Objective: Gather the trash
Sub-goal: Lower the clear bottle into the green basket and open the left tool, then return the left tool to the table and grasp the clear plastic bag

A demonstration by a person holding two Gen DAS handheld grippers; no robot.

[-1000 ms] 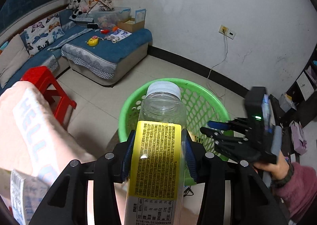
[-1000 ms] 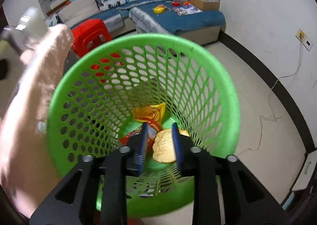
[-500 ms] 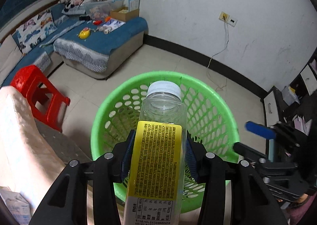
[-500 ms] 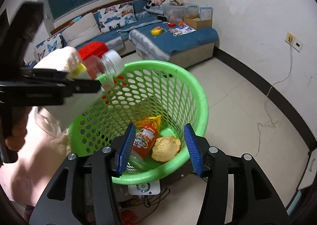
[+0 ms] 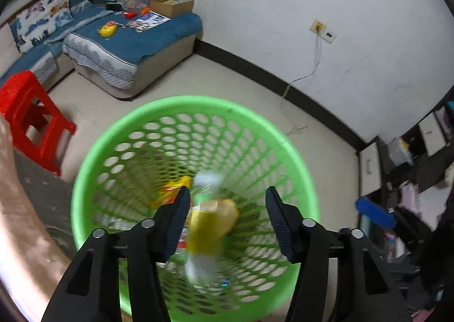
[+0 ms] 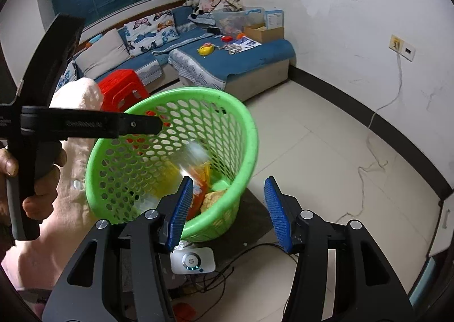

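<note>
Left gripper jaws opening, bottle blurred, dropping free into green basket | right gripper spread, empty | wrappers already binned; remaining trash unseen

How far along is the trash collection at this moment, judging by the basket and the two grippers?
Done: a snack wrapper and a round cracker-like piece lie in the green basket. In hand: nothing. The left hand-held gripper is opening above the basket, and a blurred clear bottle with a yellow label is inside it, free of the pads. The right hand-held gripper is open and empty. Left: no other trash is identifiable in view.
</note>
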